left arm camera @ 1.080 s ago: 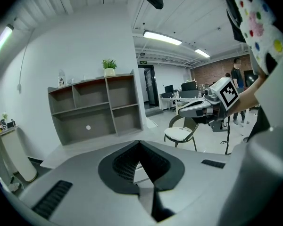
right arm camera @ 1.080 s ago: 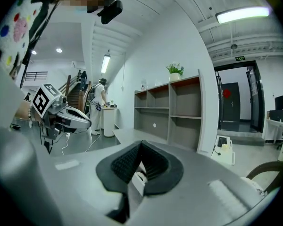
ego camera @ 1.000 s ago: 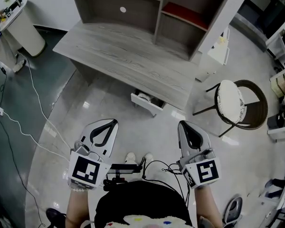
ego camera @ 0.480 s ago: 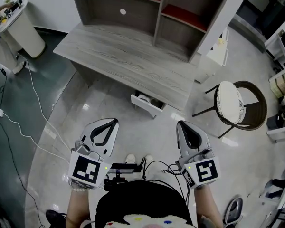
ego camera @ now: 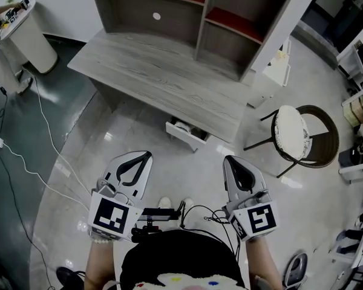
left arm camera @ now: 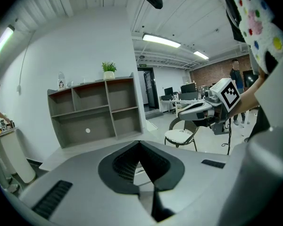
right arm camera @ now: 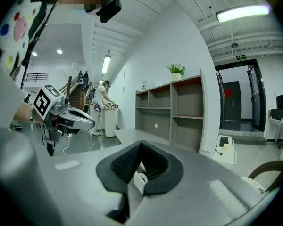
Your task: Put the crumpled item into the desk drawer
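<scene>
No readable text, label or number anywhere.

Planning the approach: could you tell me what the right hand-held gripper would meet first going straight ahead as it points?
Likely the open white drawer under the grey wood-grain desk, seen just past the right hand-held gripper's shut tips; depth is unclear.

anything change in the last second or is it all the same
Hardly anything. The right gripper has edged slightly toward the left gripper; nothing was taken hold of or let go. Both stay shut and empty, held over the floor short of the desk, whose drawer stays open.
</scene>
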### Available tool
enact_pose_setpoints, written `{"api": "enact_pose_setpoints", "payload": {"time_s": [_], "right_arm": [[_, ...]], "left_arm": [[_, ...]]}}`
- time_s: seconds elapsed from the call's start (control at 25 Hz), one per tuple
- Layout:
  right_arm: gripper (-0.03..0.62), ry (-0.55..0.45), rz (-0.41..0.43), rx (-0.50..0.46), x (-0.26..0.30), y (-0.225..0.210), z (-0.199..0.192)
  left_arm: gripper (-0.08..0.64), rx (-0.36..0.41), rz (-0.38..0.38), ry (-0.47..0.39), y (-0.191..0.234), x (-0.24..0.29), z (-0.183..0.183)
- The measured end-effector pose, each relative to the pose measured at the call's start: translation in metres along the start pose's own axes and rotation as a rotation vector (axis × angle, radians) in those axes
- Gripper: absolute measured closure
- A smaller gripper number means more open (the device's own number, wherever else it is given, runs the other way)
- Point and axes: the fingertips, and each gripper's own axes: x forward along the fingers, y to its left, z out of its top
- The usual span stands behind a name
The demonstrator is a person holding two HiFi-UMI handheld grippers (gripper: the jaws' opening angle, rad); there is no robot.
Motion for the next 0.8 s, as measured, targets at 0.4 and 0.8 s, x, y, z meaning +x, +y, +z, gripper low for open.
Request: {"api": "enact_pose_setpoints", "payload": {"time_s": [0.4,0.8], "right_arm": [[0.583,0.004,0.006,0.000,0.0009,-0.0015,-0.0017],[0.583,0.021,0.012,0.001,0.0038,-0.0026,-0.0102]], "left_arm": [[0.554,-0.006,0.004,0.005,-0.0004,0.0011,-0.0018],[0.554,-0.005,-0.005,0.010,-0.0016,0.0069,-0.0053]]}}
